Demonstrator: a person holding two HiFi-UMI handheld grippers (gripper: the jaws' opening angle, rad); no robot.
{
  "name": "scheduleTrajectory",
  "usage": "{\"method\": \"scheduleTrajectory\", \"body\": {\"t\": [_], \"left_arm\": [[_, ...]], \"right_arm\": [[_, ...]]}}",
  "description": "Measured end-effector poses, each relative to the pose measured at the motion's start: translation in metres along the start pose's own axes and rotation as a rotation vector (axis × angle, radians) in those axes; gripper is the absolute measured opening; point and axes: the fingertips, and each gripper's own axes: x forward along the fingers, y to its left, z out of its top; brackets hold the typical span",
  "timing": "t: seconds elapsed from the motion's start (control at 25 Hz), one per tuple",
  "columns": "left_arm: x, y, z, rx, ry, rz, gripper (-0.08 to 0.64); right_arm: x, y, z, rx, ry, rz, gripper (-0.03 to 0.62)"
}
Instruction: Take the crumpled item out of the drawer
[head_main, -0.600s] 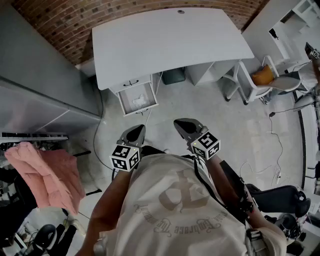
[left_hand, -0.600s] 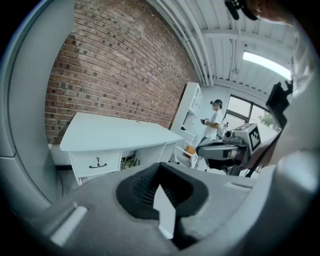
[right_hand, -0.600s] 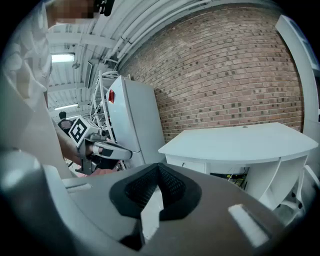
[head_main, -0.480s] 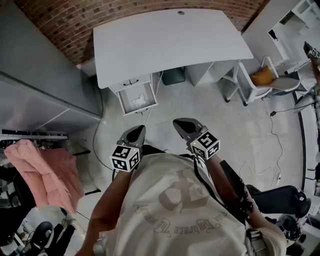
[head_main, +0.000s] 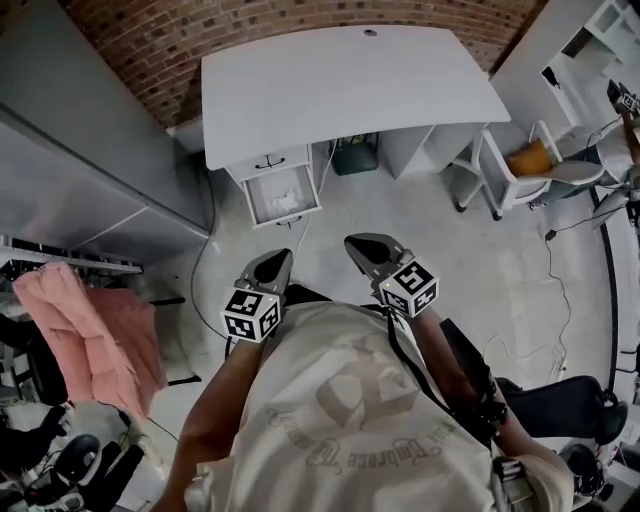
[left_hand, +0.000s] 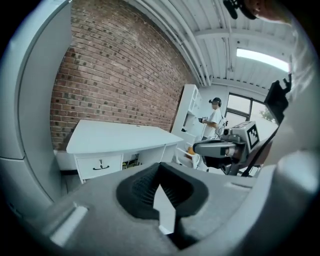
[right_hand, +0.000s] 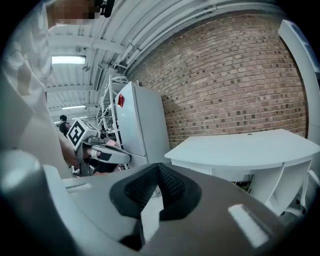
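Looking down, head view showed left claw (head_main: 270, 265) and right claw (head_main: 365, 250) near the person's chest, well apart from the open drawer (head_main: 252, 200) under the white surface (head_main: 350, 90). The crumpled item (head_main: 290, 198), probably cloth, lay inside. Left gripper view: jaws were together, empty. Right gripper view: same.

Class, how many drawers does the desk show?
2: a shut drawer just under the desk top, an open drawer pulled out below it. Others may be hidden.

The counter (head_main: 350, 90) stands against the brick wall (head_main: 200, 30). The open drawer (head_main: 268, 188) juts out under its left end, with the crumpled item (head_main: 290, 203) inside. A chair (head_main: 530, 165) stands to the right.
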Motion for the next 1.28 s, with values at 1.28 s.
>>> {"method": "scheduleTrajectory", "body": {"t": [1.28], "left_arm": [[0.002, 0.005, 0.002, 0.050, 0.057, 0.001, 0.003]], "right_arm": [[0.009, -0.017, -0.008, 0.065, -0.016, -0.032, 0.008]]}}
